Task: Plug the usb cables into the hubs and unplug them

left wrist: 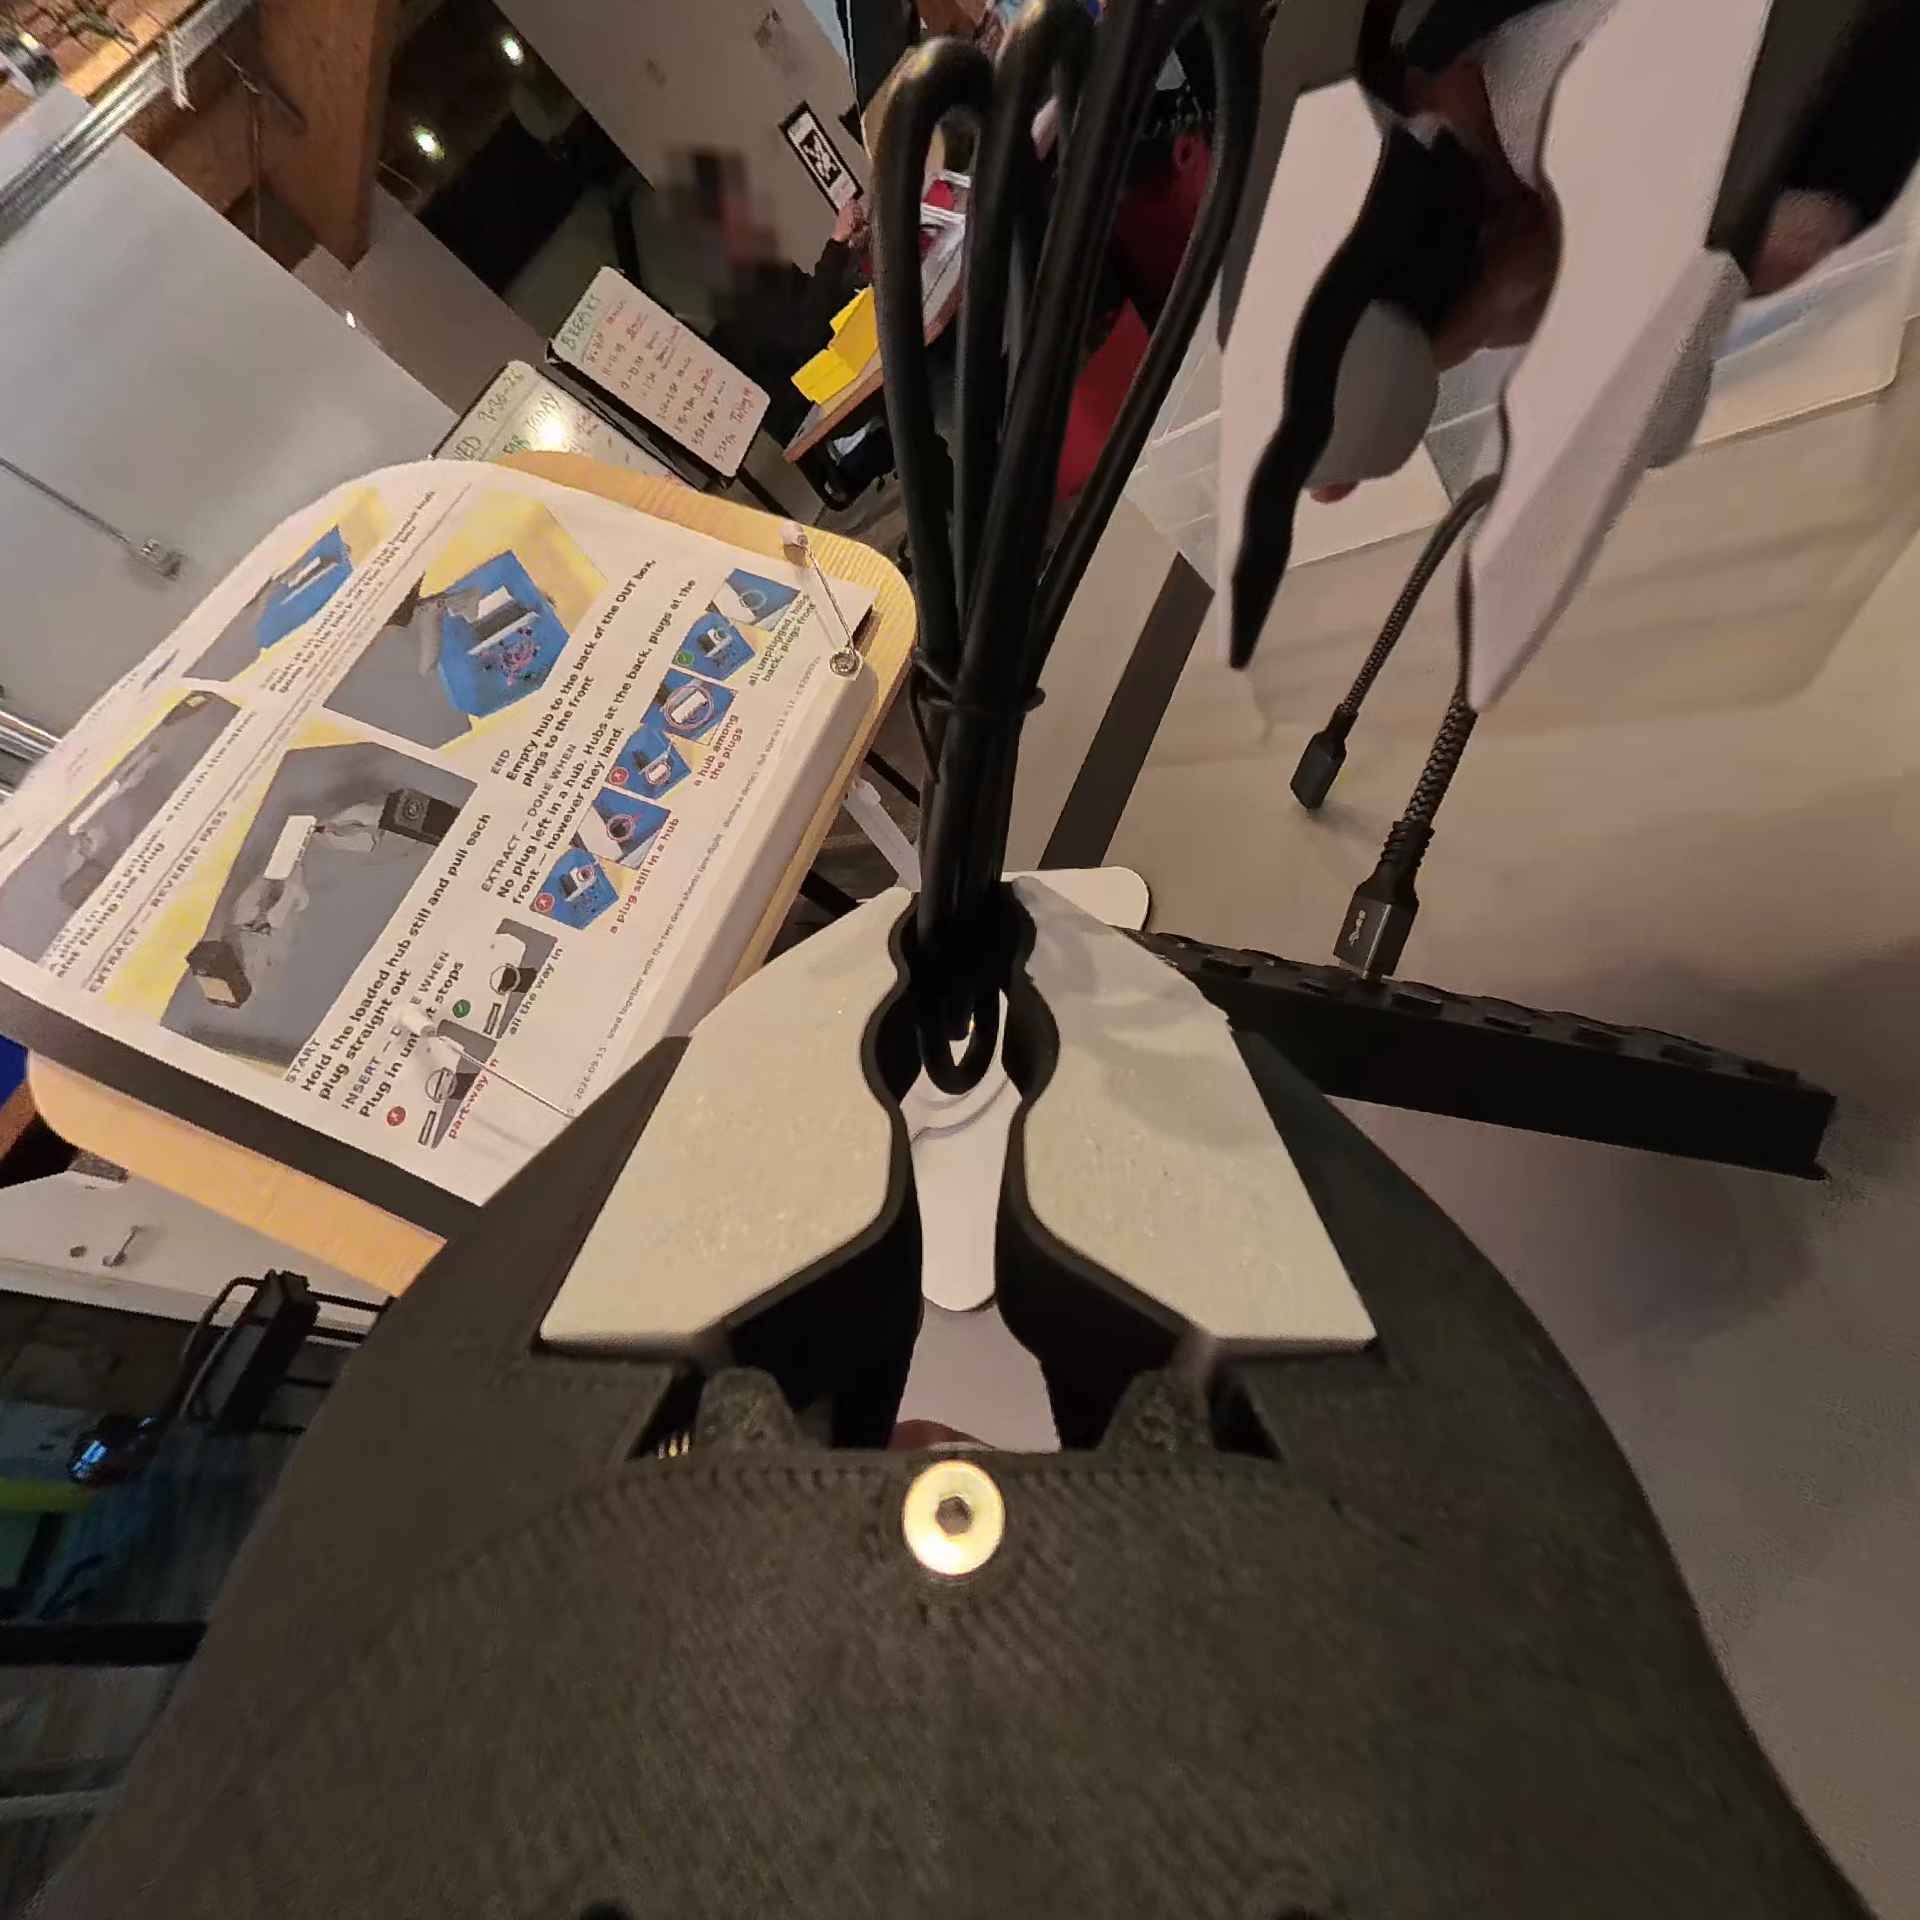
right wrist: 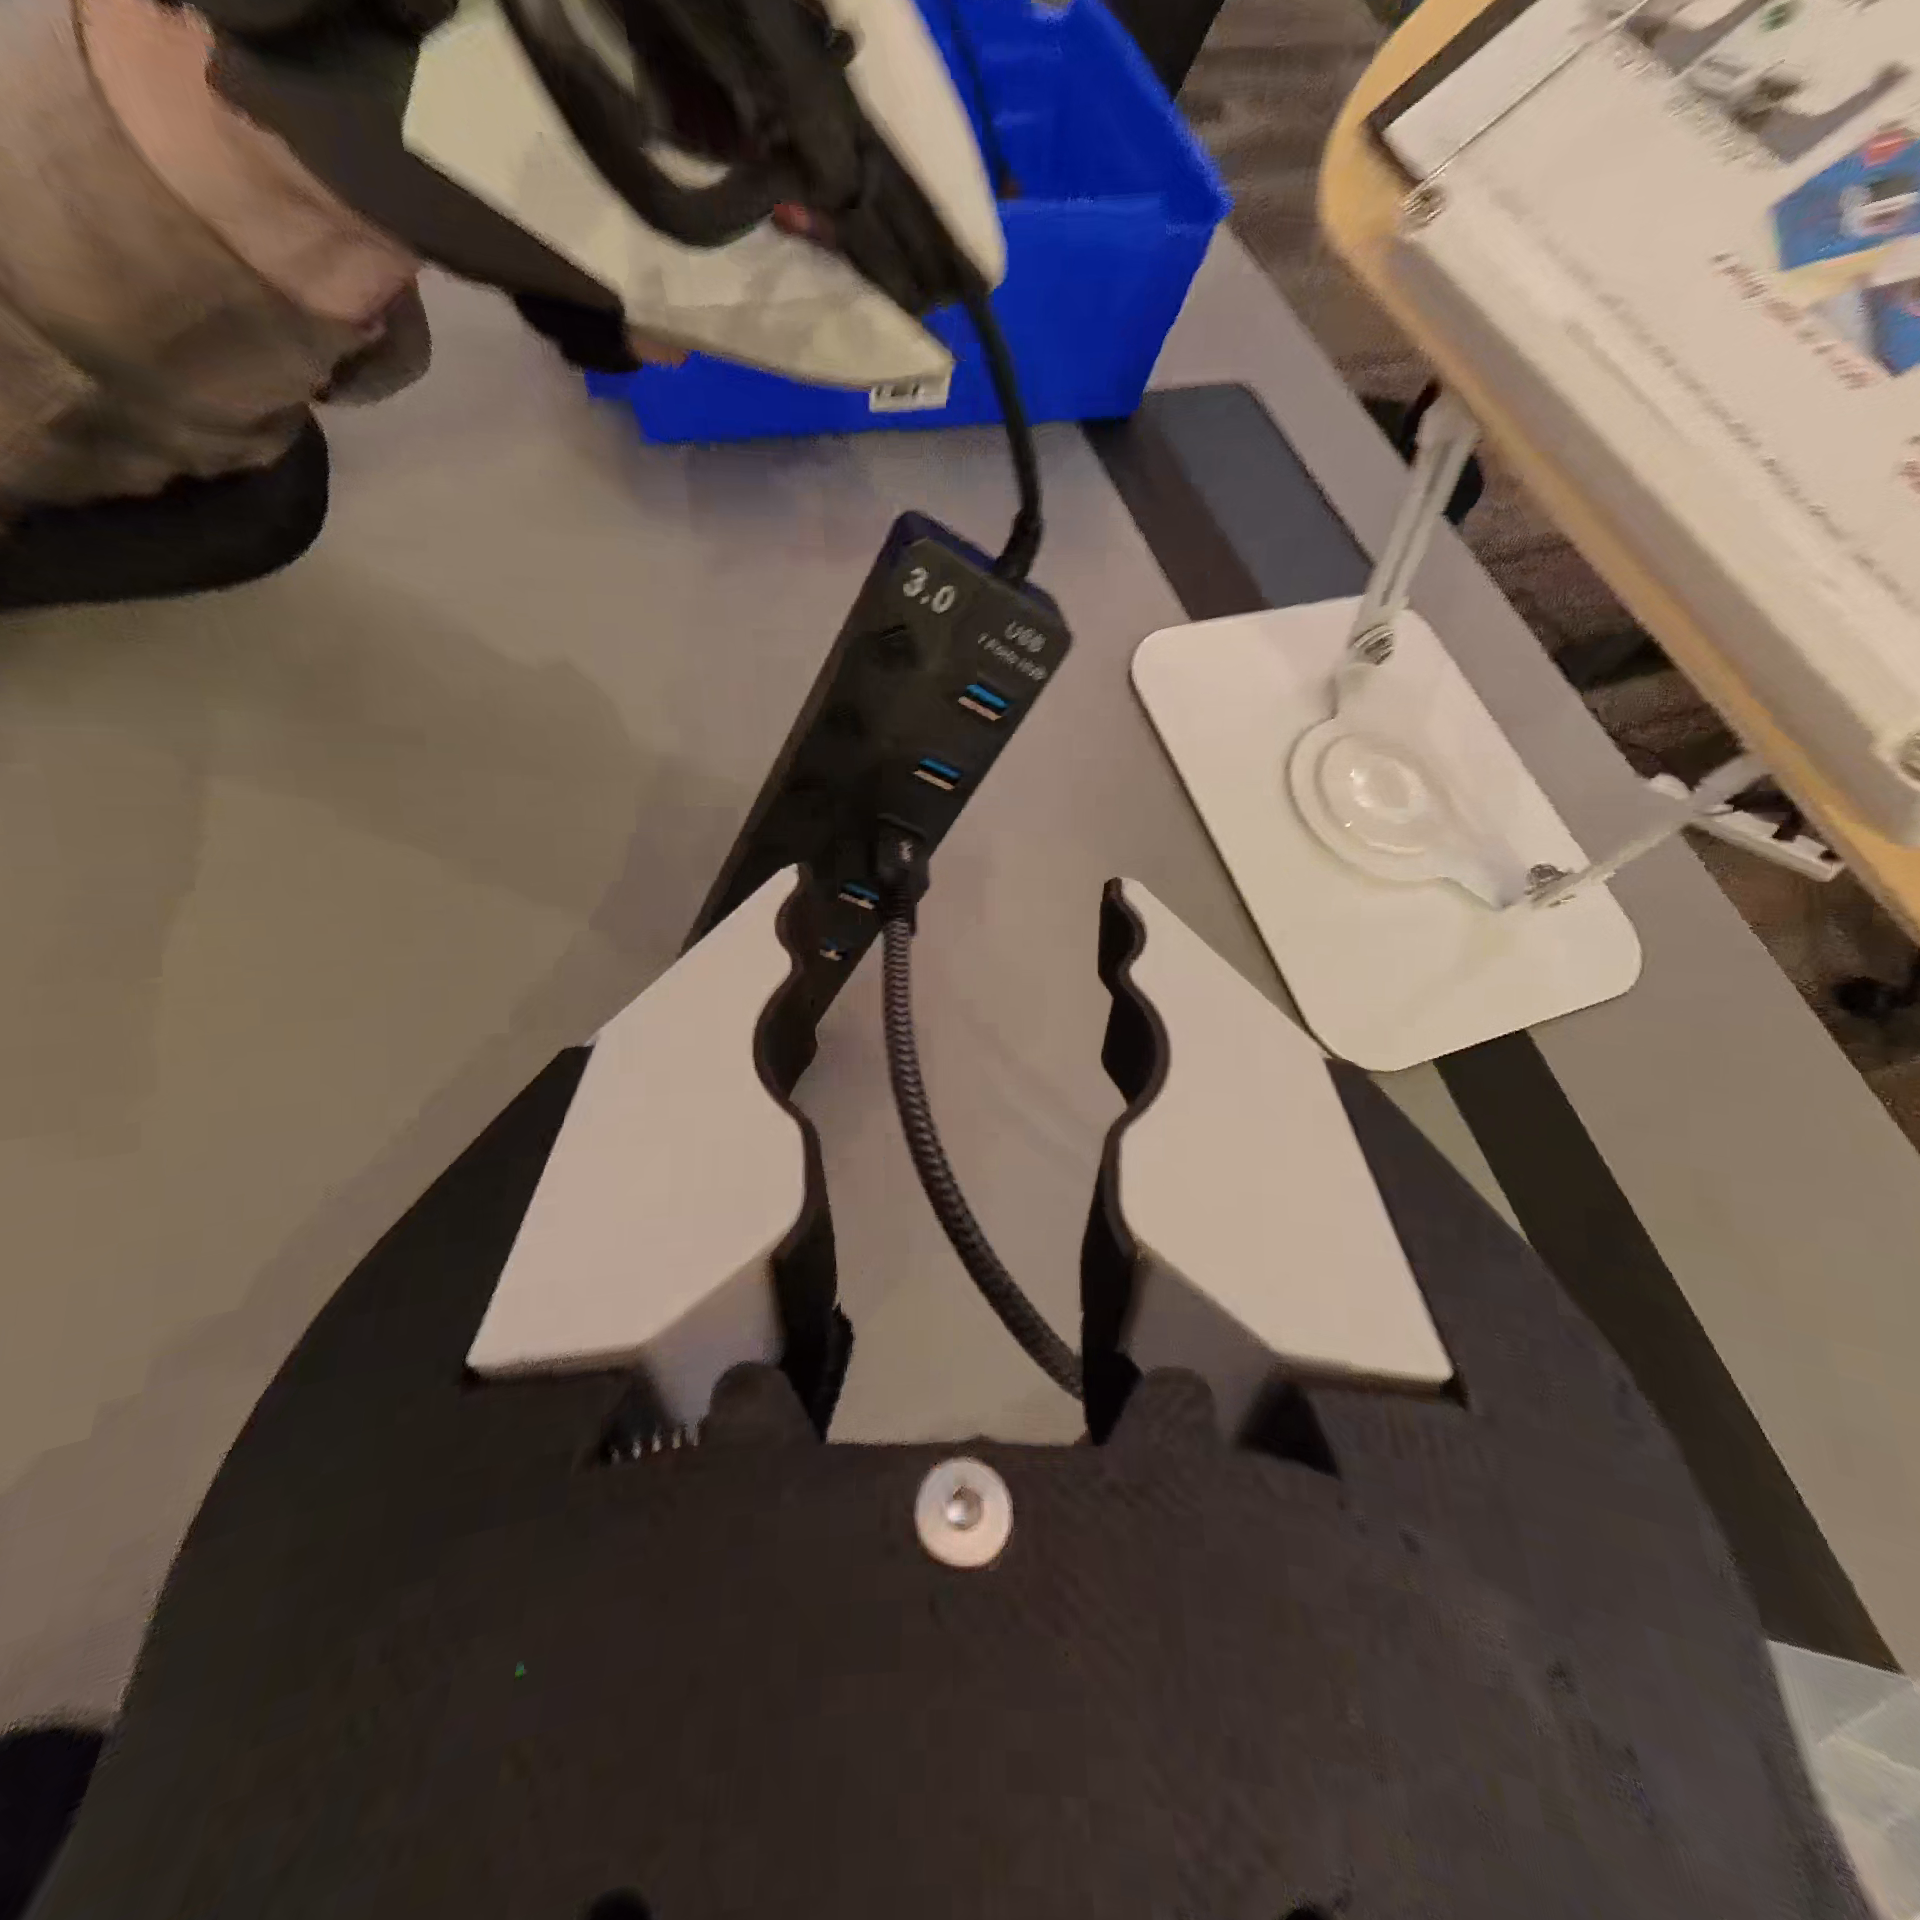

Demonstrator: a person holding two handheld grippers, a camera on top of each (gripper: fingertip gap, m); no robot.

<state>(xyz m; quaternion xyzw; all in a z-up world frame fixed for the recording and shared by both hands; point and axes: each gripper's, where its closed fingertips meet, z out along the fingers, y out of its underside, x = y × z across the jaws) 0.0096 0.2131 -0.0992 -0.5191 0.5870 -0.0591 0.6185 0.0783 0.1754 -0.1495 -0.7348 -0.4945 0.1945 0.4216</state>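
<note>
My left gripper (left wrist: 961, 914) is shut on the tied bundle of the hub's black cable (left wrist: 966, 644). In the right wrist view, this gripper (right wrist: 914, 332) sits at the top, with the cable running down to the black USB hub (right wrist: 925, 717) on the grey table. The hub also shows in the left wrist view (left wrist: 1507, 1049). A braided USB cable (right wrist: 935, 1122) is plugged into a middle port (right wrist: 896, 852), and its plug shows in the left wrist view (left wrist: 1374, 925). My right gripper (right wrist: 951, 914) is open, its fingers either side of the braided cable without gripping it.
A blue bin (right wrist: 1101, 270) stands beyond the hub. A white stand base (right wrist: 1455, 966) to the right carries a wooden board with an instruction sheet (left wrist: 436, 790). The braided cable's other end (left wrist: 1320, 769) hangs free. A person's sleeve (right wrist: 156, 343) is at the left. Spacing between my two grippers at the tips: around 10 centimetres.
</note>
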